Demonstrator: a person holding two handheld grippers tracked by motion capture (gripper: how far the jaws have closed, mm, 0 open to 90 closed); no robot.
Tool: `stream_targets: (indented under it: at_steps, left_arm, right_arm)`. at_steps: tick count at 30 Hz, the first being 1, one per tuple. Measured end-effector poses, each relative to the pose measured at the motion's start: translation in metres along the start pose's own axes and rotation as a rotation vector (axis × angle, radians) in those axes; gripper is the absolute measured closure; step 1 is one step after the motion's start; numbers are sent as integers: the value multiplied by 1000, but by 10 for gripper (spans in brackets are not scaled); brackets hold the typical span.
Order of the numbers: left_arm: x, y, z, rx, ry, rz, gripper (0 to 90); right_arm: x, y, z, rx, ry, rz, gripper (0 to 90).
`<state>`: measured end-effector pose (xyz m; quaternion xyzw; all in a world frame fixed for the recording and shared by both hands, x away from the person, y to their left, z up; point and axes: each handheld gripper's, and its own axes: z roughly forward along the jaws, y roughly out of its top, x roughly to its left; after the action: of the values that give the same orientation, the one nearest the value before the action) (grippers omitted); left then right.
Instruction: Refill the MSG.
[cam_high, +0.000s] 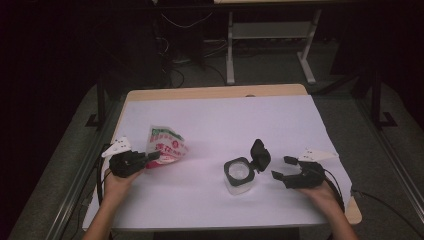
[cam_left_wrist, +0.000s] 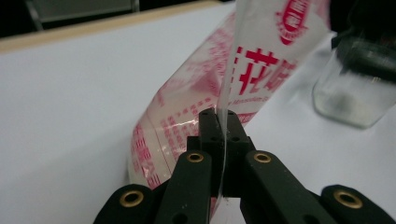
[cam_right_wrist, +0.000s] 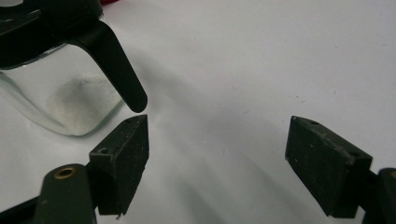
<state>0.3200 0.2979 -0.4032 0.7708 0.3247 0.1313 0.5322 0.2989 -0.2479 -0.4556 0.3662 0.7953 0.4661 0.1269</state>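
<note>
The left gripper (cam_left_wrist: 223, 126) is clamped on the thin sealed edge of a soft clear plastic bag printed in red and green (cam_high: 166, 146), which is lifted at the left of the white-covered table (cam_high: 215, 120); in the left gripper view the film runs as a narrow strip between the two black pads, so the hold looks slim; if the bag's contents swing, the film could slide out and the pouch could drop. The right gripper (cam_high: 287, 168) stands wide with nothing between its jaws, just beside a small clear glass jar with a black collar (cam_high: 238, 176); the jar's black flip lid (cam_high: 260, 154) stands open and tilted toward that gripper, and in the right gripper view the lid's tip hangs very near one pad (cam_right_wrist: 122, 156); a nudge there could snap the lid down or tip the jar. A little white powder lies in the jar's bottom; with the jar unheld, pouring from the bag risks spilling onto the table.
</note>
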Motion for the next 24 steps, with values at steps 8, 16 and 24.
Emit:
stream_targets:
  at_steps: [8,16,24]
  left_arm:
    - [-1,26,-11,-60,-23,1,900]
    - [-7,45,-7,-41,-61,-17,900]
    - [-12,54,-2,-52,-90,-30,900]
  right_arm:
    - [0,0,0,-3,-1,3,211]
    - [0,0,-1,-5,-1,1,211]
    - [0,0,-1,-7,1,3,211]
